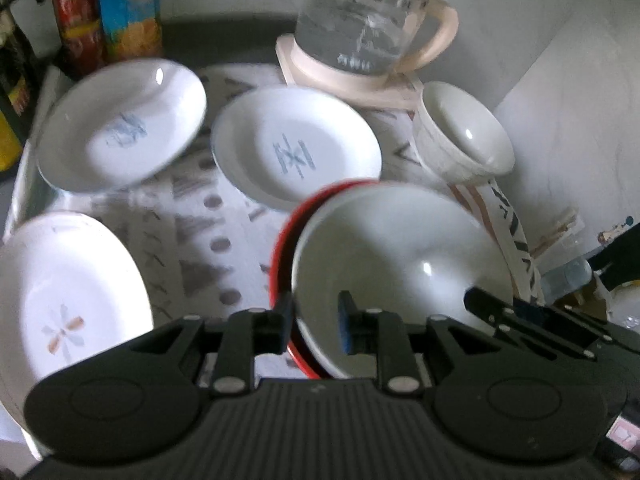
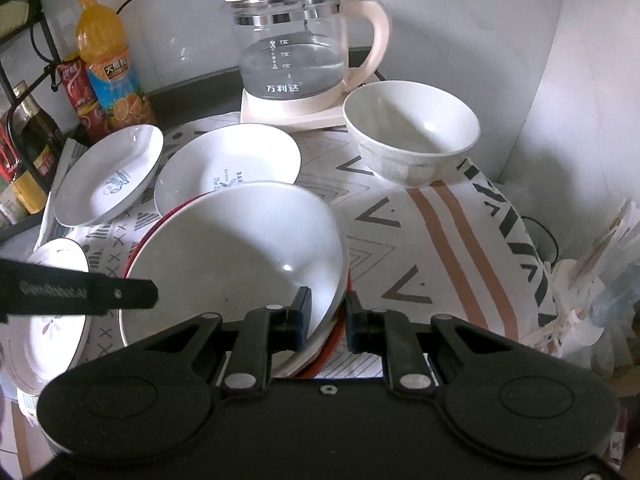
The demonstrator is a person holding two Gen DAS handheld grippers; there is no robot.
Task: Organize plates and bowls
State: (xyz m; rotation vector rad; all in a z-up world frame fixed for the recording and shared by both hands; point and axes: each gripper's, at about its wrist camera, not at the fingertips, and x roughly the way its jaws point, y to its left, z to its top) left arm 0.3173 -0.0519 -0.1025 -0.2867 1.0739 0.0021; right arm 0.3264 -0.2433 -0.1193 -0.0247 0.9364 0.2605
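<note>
A large white bowl (image 1: 392, 256) (image 2: 240, 252) sits inside a red bowl (image 1: 280, 256) (image 2: 340, 336) on the patterned cloth. My left gripper (image 1: 314, 320) straddles their left rims, jaws partly open around them. My right gripper (image 2: 328, 320) straddles their right rims the same way. A smaller white bowl (image 1: 464, 136) (image 2: 412, 128) stands at the back right. Two white plates with blue marks (image 1: 120, 128) (image 1: 296, 148) (image 2: 108, 176) (image 2: 228, 160) lie behind. A flower-patterned plate (image 1: 68, 292) (image 2: 52, 320) lies at the near left.
A glass kettle (image 1: 368, 32) (image 2: 296, 48) on a cream base stands at the back. Bottles (image 1: 128, 12) (image 2: 108, 76) and a rack stand at the back left. The wall is close on the right. Clutter lies at the right edge (image 2: 580, 280).
</note>
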